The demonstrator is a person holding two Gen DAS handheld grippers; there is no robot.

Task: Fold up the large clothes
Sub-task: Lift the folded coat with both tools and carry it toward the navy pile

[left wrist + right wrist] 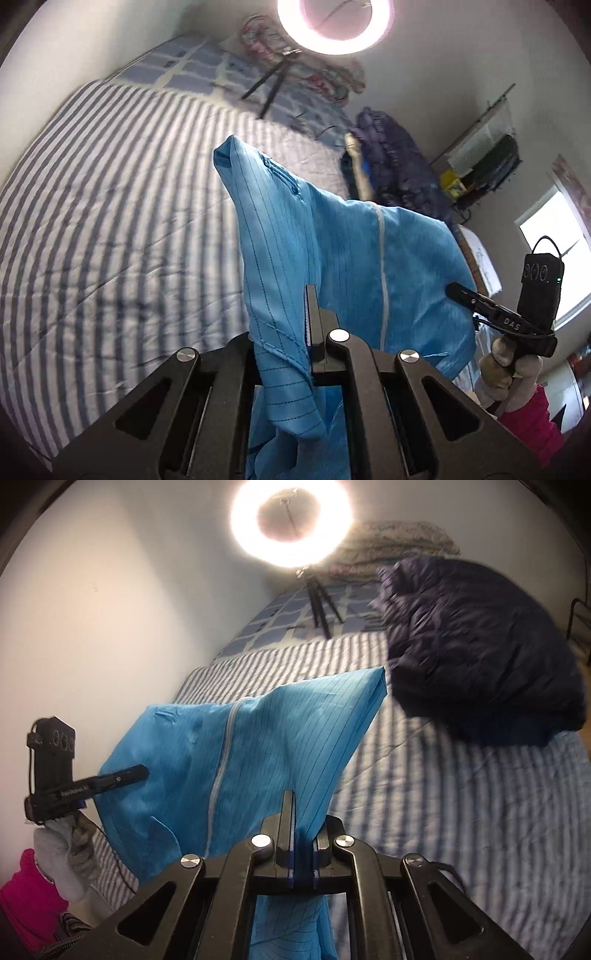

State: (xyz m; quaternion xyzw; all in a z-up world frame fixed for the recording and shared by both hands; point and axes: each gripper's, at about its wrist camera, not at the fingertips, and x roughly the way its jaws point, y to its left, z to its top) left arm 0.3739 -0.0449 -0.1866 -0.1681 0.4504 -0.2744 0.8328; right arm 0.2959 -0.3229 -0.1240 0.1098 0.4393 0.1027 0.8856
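Observation:
A large blue garment (351,251) with thin dark stripes and a pale zipper hangs lifted above the striped bed (110,221). My left gripper (308,295) is shut on one edge of it; the cloth drapes over the left finger and down between the arms. In the right wrist view the garment (280,731) stretches to the left, and my right gripper (289,797) is shut on its other edge. Each view also shows the opposite gripper, the right gripper (454,291) and the left gripper (140,772), in a gloved hand with its tip at the cloth.
A ring light (291,520) on a small tripod (321,605) stands at the head of the bed (443,794). A dark puffy jacket (480,657) lies on the bed's right side, with floral pillows (399,535) behind. The wall (110,609) runs along the left. A window (554,258) is at the right.

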